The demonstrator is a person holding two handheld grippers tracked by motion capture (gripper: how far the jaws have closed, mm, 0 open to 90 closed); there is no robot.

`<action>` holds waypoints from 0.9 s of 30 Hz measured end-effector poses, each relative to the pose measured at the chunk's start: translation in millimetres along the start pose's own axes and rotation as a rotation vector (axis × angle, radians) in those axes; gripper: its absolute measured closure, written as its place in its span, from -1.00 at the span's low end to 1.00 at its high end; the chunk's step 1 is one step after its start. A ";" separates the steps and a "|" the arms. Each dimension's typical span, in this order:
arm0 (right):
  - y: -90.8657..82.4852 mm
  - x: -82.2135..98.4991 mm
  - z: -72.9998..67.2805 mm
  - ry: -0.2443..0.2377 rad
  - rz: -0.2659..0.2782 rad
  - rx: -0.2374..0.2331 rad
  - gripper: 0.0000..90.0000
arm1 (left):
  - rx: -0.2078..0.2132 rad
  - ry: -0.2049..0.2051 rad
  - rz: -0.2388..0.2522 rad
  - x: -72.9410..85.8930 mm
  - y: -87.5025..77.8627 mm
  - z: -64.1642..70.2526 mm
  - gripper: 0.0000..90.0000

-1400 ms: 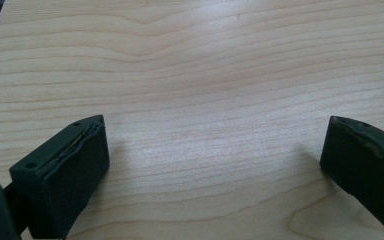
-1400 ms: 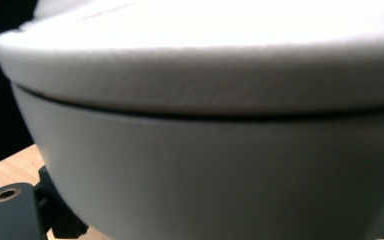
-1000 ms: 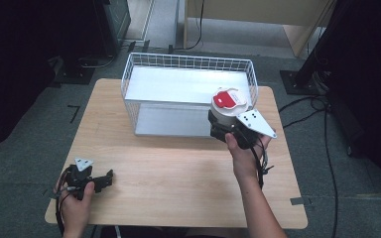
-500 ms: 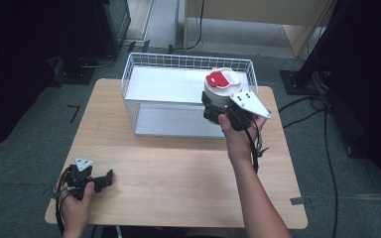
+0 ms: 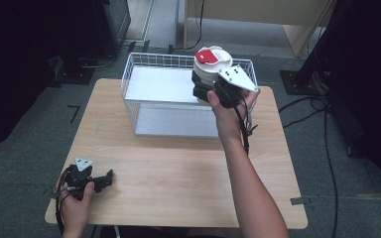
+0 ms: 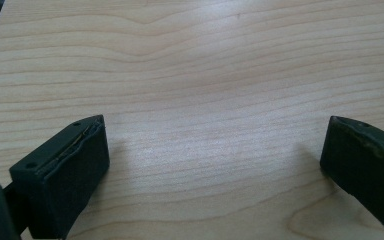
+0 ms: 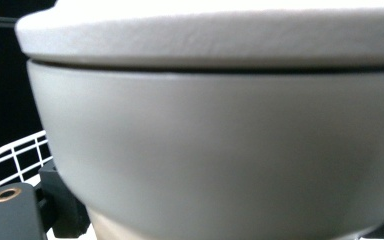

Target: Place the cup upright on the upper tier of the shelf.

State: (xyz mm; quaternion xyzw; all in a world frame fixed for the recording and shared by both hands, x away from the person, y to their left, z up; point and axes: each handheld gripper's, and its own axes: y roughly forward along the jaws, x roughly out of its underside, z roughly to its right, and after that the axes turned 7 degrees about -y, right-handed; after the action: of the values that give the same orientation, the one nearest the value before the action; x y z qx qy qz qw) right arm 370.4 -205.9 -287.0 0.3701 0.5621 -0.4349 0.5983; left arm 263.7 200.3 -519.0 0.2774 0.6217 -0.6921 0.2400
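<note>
From the high view we see our right gripper (image 5: 209, 88) raised over the far right corner of the white wire basket (image 5: 144, 64), clamped on a round white container (image 5: 211, 67) with a red patch on its lid. The container stands upright in the jaws, its axis vertical, above the basket's rim rather than inside it; whether it touches the wire we cannot tell. The basket sits at the far side of the wooden table (image 5: 178, 168), so the open compartment lies directly below and a little to the left of the load. Our left gripper (image 5: 101, 181) rests low at the near left corner, well apart from the basket, so the right hand (image 5: 228, 106) is by far the nearer one

In the left gripper view the two black jaws stand wide apart with bare wood grain of the table (image 6: 195, 75) between them and nothing held

In the right gripper view the container (image 7: 220, 150) presses close against the lens, its grey wall and the pale lid above it level, the jaws closed at its base. A strip of the basket (image 7: 10, 157) wire shows at lower left. We judge that the coming move is a straight lowering into the basket
</note>
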 end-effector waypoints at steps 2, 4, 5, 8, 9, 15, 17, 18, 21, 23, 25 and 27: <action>3.4 -0.9 0.0 -0.003 0.000 -0.006 -0.79 | 0.000 0.000 0.000 0.0 0.0 0.0 -1.00; 13.8 -2.5 0.7 -0.018 -0.008 0.000 -0.79 | 0.000 0.000 -0.001 -0.1 -0.1 0.0 -1.00; 13.8 -2.5 0.7 -0.018 -0.008 0.000 -0.79 | 0.000 0.000 -0.001 0.0 -0.1 0.0 -1.00; 24.0 -0.9 4.9 -0.012 -0.016 0.004 -0.79 | 0.000 0.000 -0.001 -0.1 -0.1 0.0 -1.00; 28.1 0.5 6.7 -0.008 -0.026 0.012 -0.79 | 0.001 0.000 -0.002 -0.1 -0.1 -0.1 -1.00; 43.8 9.5 18.9 0.026 -0.052 0.040 -0.79 | 0.001 -0.002 -0.001 0.0 0.0 0.1 -1.00; 47.5 11.2 21.8 0.021 -0.060 0.046 -0.79 | 0.001 -0.002 -0.001 0.0 0.0 0.1 -1.00; 49.0 11.6 22.7 0.022 -0.065 0.050 -0.79 | 0.001 -0.002 -0.001 -0.1 0.0 0.2 -1.00; 53.8 11.6 25.9 0.012 -0.068 0.063 -0.79 | 0.003 0.002 -0.001 -0.4 0.5 0.9 -1.00; 55.1 12.4 27.6 0.023 -0.064 0.068 -0.79 | 0.004 0.001 -0.001 -0.4 0.5 1.0 -1.00; 55.7 13.9 29.1 0.034 -0.069 0.072 -0.79 | 0.004 0.003 -0.002 -0.4 0.5 0.9 -1.00; 56.4 16.0 29.8 0.032 -0.075 0.077 -0.79 | 0.004 0.003 -0.002 -0.4 0.5 0.9 -1.00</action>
State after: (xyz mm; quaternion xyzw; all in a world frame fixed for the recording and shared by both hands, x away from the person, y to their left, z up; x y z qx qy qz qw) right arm 433.5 -215.7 -302.7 0.3782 0.5681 -0.4723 0.5578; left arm 264.3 199.3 -519.0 0.2783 0.6210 -0.6931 0.2379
